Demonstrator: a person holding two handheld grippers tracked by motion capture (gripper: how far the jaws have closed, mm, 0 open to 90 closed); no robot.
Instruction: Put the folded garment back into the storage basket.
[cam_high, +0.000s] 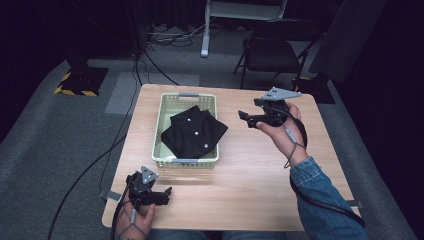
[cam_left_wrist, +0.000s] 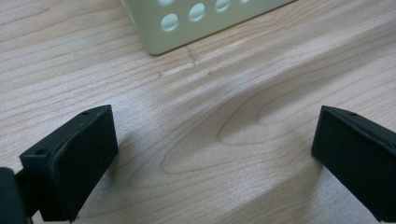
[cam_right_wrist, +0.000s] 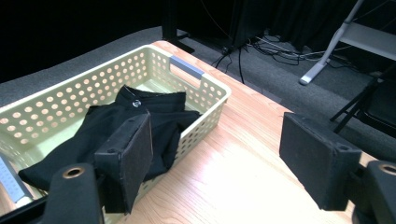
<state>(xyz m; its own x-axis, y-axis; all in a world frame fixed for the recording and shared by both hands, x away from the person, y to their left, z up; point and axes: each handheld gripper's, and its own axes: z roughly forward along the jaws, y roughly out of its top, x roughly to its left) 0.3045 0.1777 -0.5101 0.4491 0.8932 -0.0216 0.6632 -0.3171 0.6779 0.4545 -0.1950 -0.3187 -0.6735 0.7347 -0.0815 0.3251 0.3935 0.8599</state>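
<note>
Starting nearest the person: left gripper (cam_high: 162, 194) sits low at the near left edge of the wooden table (cam_high: 250, 175), held in the left hand (cam_high: 136, 220), pointing right. In the left gripper view its jaws stand wide apart with bare wood grain between them, nothing held; a corner of the basket wall (cam_left_wrist: 187, 23) shows just ahead.

Mid-table: pale green perforated basket (cam_high: 161, 117) with grey handle strips at near and far ends. Folded black shirt (cam_high: 192, 132) with white buttons lies inside, tilted diagonally, one corner riding up over the basket's right rim.

Right of the basket: right gripper (cam_high: 245, 119), raised above the table in the right hand (cam_high: 285, 131), denim sleeve (cam_high: 320, 200) behind it, pointing left toward the basket. Right gripper view has jaws spread apart, empty, shirt (cam_right_wrist: 93, 130) and basket (cam_right_wrist: 205, 100) beyond the left jaw.

Farther off: grey carpet (cam_high: 60, 130), cables, black folding chair (cam_high: 272, 52) past the table's far edge, white stand leg (cam_high: 206, 30).
</note>
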